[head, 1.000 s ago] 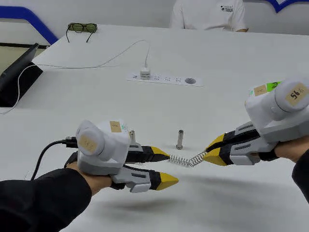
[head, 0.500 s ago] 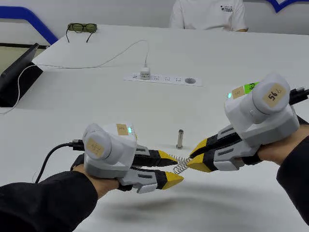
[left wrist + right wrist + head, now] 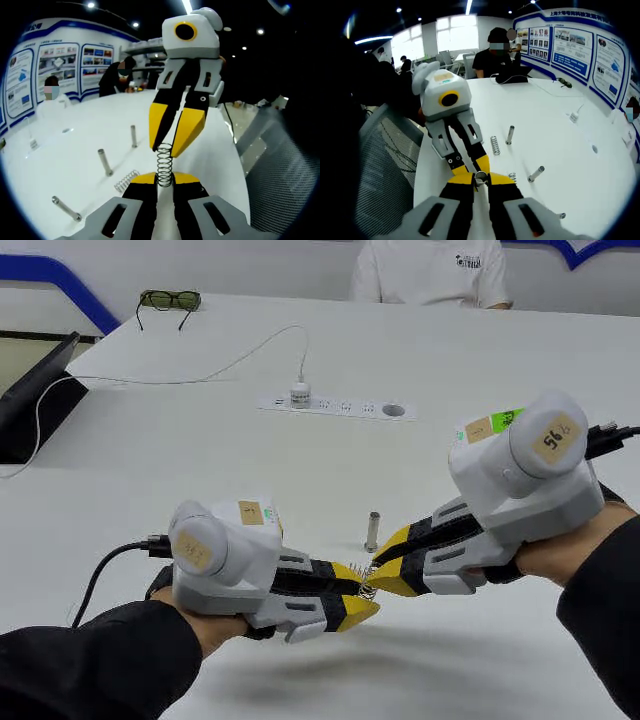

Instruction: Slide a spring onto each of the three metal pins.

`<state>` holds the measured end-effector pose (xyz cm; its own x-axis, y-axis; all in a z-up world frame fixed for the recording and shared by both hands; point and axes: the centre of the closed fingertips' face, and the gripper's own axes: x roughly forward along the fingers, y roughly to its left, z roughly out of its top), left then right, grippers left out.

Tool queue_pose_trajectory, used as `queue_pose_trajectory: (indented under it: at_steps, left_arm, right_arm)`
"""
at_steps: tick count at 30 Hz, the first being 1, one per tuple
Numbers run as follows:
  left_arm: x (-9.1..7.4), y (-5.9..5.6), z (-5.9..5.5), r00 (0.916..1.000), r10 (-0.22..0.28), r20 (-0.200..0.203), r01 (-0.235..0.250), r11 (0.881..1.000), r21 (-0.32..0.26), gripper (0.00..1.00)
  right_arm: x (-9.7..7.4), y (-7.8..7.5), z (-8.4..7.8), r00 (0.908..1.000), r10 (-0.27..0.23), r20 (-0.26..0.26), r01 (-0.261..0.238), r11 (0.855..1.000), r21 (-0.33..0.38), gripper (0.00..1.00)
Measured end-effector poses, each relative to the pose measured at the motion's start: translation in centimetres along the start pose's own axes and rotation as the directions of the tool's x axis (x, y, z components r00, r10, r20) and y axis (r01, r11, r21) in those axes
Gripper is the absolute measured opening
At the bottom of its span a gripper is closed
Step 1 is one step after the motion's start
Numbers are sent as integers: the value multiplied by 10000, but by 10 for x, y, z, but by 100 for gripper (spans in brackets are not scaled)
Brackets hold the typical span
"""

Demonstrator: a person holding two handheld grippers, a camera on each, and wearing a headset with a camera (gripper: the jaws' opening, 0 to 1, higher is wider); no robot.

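One short coil spring (image 3: 367, 583) hangs above the white table (image 3: 200, 450), caught between both grippers. My left gripper (image 3: 358, 592) grips its near end and my right gripper (image 3: 381, 576) grips the other, tips almost touching. In the left gripper view the spring (image 3: 164, 162) rises from my left gripper (image 3: 162, 179) into the right gripper (image 3: 167, 145). An upright metal pin (image 3: 373, 530) stands just behind the tips. Three pins appear there: one far (image 3: 134, 136), one middle (image 3: 105, 162), one near and leaning (image 3: 65, 209). My right gripper (image 3: 480, 179) shows the spring end-on.
A loose spring (image 3: 126, 181) lies on the table by the pins; the right gripper view shows two loose springs (image 3: 494, 145) (image 3: 512, 176). A power strip (image 3: 335, 406) with a white cable sits mid-table, glasses (image 3: 170, 298) far left, a seated person (image 3: 430, 270) at the far edge.
The two grippers have closed toward each other. The spring between them, stretched out a second ago, is now short and bunched. The right gripper has moved left and down.
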<state>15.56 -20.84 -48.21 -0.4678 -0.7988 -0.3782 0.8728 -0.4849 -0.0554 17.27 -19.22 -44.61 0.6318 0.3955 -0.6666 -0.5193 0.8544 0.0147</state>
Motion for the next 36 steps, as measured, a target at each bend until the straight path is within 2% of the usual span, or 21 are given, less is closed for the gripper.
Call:
queue_pose_trajectory:
  at_steps: [5,9,13,20,26,36]
  left_arm:
    - [-1,-1,0,10000,-35,80,37,9995,-309,11]
    - [-2,1,4,9996,23,288,-12,9992,-406,10]
    - [-2,2,4,9994,38,331,-23,9989,-458,10]
    - [-2,1,3,9997,74,220,-73,9999,-78,12]
    - [-9,8,2,9991,376,181,-375,9993,-75,24]
    - [-22,22,2,9953,921,283,-915,9956,-206,34]
  right_arm:
    - [3,2,3,10000,46,62,-45,9999,-110,12]
    - [3,0,2,10000,-8,91,9,10000,-90,12]
    - [3,0,3,9998,-28,200,28,10000,-34,12]
    - [3,0,4,9996,-58,274,58,10000,-22,12]
    - [-9,-12,4,9984,-434,371,430,9990,116,12]
    - [-30,-33,-4,9929,-1102,453,1079,9929,504,12]
